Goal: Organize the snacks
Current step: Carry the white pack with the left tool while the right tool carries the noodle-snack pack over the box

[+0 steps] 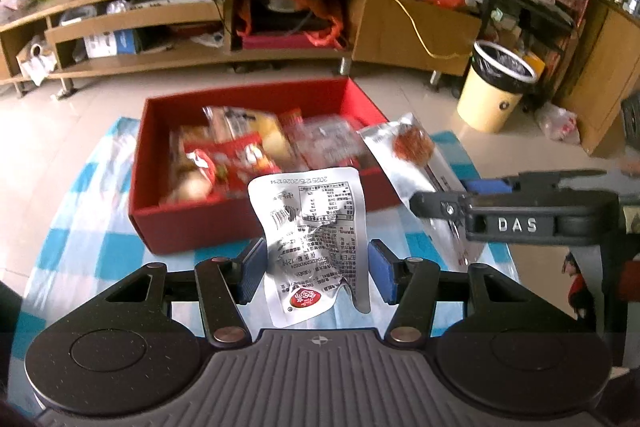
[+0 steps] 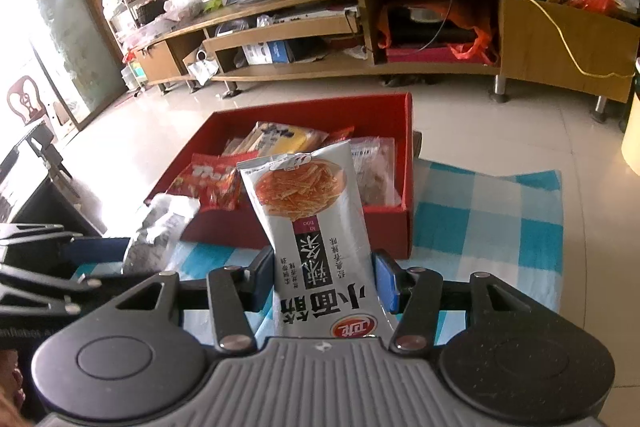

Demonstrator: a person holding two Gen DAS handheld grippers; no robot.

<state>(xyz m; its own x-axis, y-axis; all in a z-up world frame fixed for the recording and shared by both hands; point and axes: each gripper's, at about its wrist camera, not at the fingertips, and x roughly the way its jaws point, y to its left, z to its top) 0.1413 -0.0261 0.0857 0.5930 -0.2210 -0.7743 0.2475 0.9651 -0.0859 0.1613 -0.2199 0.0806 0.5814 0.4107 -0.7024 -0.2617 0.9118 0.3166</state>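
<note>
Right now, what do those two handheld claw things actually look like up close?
Both match: the left gripper and right gripper are black plastic, with two round discs flanking a ribbed grey centre plate, hinged black link arms with metal pins, and blue ribbed pads on the fingers. Seen side-on from the left camera, the right one bears raised letters "DAS". No cables or sleeves show.

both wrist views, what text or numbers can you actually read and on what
"DAS": raised letters on the black right claw, seen from the left wrist.
"2025 12 15/2026 12 14", roughly, upside down: date on the crinkled silver packet in the left claw.
"小面筋", upside down: big black characters on the grey noodle-picture snack packet.
Nutrition table, red round logos, smaller characters, television brand: too small or blurred.
</note>
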